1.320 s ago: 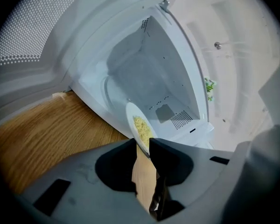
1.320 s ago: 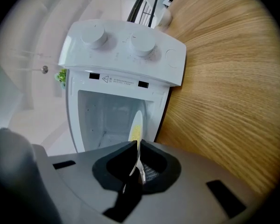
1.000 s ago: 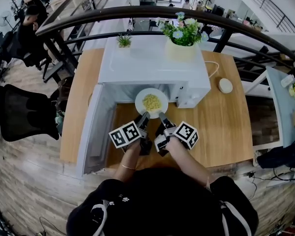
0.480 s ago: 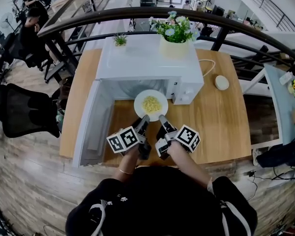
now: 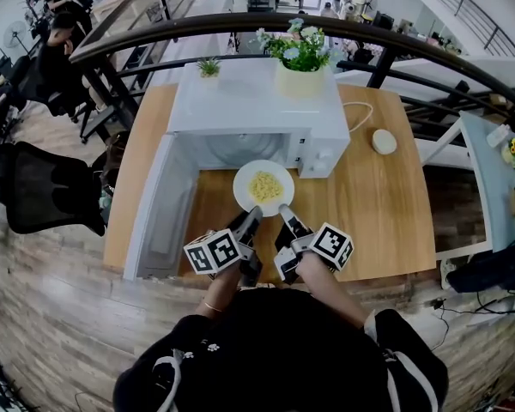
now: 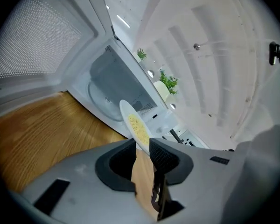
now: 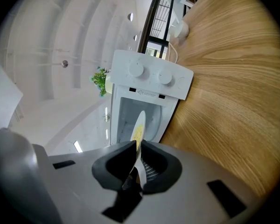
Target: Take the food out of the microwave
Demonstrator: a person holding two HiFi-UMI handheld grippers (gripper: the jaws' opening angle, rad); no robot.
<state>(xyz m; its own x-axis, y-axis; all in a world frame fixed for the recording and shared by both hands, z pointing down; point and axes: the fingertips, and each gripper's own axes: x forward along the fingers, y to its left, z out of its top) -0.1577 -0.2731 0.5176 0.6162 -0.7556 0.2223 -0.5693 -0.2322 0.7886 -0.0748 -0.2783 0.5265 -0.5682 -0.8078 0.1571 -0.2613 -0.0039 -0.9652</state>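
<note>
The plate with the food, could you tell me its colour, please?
The plate is plain white; the head view shows it best.

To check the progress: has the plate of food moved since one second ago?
Yes. Judged against the microwave, the plate has come further out of its opening, toward the person.

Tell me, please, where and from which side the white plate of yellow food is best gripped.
Grip the plate by its thin near rim, coming in level from the person's side. That rim is bare, the food sits mid-plate, and the microwave stands behind it. The left tool and right tool are shut on it this way.
</note>
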